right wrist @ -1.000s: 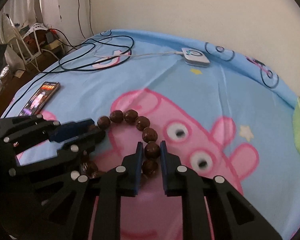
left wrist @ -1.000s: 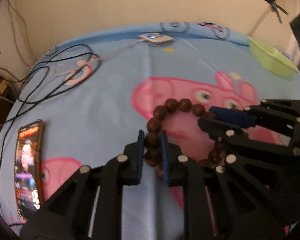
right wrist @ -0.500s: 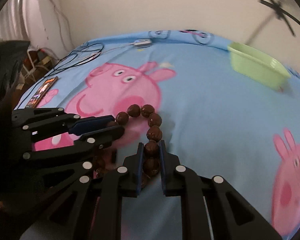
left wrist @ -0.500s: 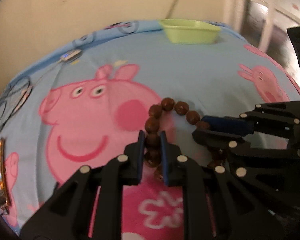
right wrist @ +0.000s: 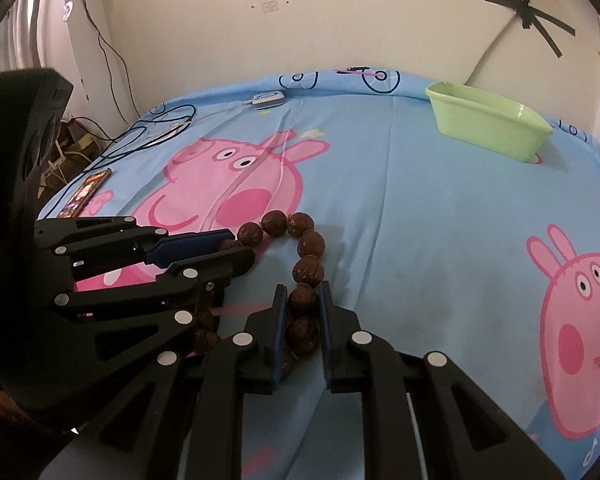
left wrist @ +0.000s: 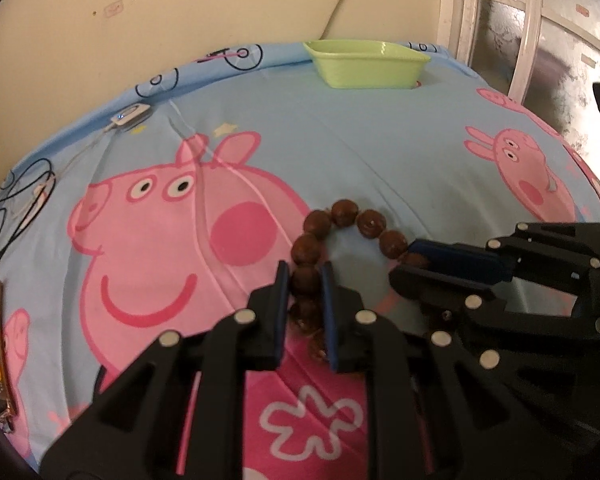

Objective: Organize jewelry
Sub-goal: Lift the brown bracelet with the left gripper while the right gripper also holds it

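A bracelet of large brown beads (left wrist: 342, 212) is held at two points above a bed covered by a blue cartoon-pig sheet (right wrist: 420, 208). The left gripper (left wrist: 305, 280) is clenched on one bead on the loop's left side; the right gripper (right wrist: 303, 298) is clamped on a bead on the opposite side, each bead pinched between blue-padded fingers (left wrist: 281, 280). In the left wrist view the right gripper (left wrist: 414, 262) is seen entering from the right with a bead at its tip; in the right wrist view the left gripper (right wrist: 236, 248) enters from the left likewise. The two-point hold appears chosen so that the loop is kept spread and arched between the tools, not bunched or left dangling from one side; the far arc of beads is seen against the sheet, though whether it touches the fabric cannot be told. A light green plastic bin (right wrist: 486, 124) stands at the far edge of the bed near the wall, well apart from the bracelet, and is judged the likely destination; nothing is visible inside it from these angles. Both tools are angled downward toward the sheet. A phone (right wrist: 85, 192) lies at the left edge of the bed, and a small white charger puck (right wrist: 267, 99) with trailing cables (right wrist: 152, 136) sits at the far left; these are taken as unrelated to the sorting.
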Motion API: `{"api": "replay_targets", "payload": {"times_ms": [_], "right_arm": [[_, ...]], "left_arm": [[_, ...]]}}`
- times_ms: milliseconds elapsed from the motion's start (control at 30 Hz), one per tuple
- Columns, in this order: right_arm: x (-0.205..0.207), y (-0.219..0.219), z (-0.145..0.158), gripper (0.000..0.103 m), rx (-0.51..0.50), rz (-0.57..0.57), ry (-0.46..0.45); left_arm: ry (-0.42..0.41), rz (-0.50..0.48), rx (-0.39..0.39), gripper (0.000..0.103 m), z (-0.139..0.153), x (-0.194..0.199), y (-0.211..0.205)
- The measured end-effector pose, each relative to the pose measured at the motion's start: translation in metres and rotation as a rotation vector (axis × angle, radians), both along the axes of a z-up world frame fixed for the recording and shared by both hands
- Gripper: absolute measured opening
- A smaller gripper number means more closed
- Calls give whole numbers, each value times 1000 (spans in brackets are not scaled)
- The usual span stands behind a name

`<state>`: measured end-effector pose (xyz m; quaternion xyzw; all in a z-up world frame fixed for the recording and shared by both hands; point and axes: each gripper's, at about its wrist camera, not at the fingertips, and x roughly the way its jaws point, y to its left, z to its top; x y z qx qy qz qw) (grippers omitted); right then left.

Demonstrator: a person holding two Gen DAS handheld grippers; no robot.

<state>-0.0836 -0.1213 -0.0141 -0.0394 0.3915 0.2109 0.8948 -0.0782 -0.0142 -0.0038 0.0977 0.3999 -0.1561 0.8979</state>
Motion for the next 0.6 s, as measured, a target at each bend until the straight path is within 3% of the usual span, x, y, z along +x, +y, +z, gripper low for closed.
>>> {"api": "replay_targets", "payload": {"times_ms": [233, 400, 467, 533, 600], "right_arm": [[-1, -1, 0, 0, 11, -9, -3], [-1, 3, 1, 0, -16, 6, 2], [-1, 4, 2, 0, -31, 20, 0], [-2, 4, 2, 0, -35, 33, -2], [-3, 1, 2, 0, -32, 32, -3]], "left_arm": [[7, 91, -43, 41, 1, 1, 19], [7, 89, -7, 43, 0, -2, 18], [13, 69, -20, 33, 0, -3, 17], [11, 41, -21, 16, -1, -5, 12], [-9, 20, 23, 14, -1, -9, 2]]}}
